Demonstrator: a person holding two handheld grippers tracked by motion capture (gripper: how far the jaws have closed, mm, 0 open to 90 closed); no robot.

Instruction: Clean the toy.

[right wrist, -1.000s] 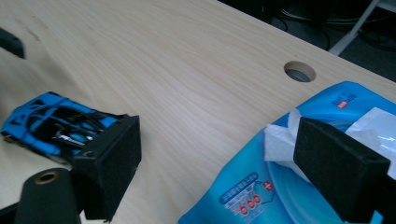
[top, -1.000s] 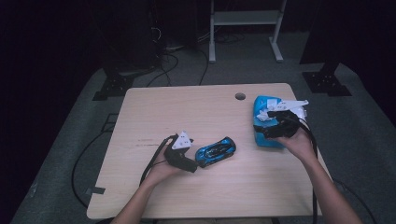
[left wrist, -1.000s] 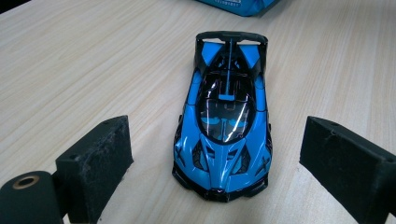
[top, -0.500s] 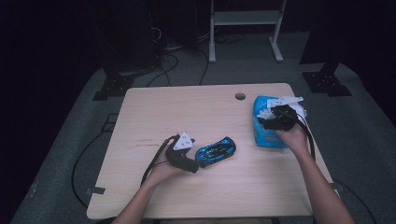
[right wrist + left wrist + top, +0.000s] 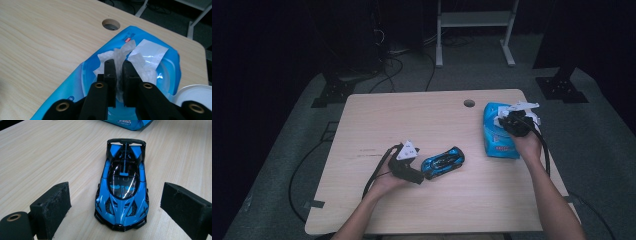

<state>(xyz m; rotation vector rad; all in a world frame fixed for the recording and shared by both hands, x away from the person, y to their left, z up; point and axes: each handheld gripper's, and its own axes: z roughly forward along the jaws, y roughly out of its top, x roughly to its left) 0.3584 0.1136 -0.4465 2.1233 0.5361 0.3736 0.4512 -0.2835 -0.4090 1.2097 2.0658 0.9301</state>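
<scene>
Blue wipes pack, white wipe pinched by right tongs, left tongs wide open.

White wipe upright from blue pack

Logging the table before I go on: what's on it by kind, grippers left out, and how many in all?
Toy car: 1
Pack of wipes: 1
Wipe sticking out of the pack: 1
Total: 3
</scene>
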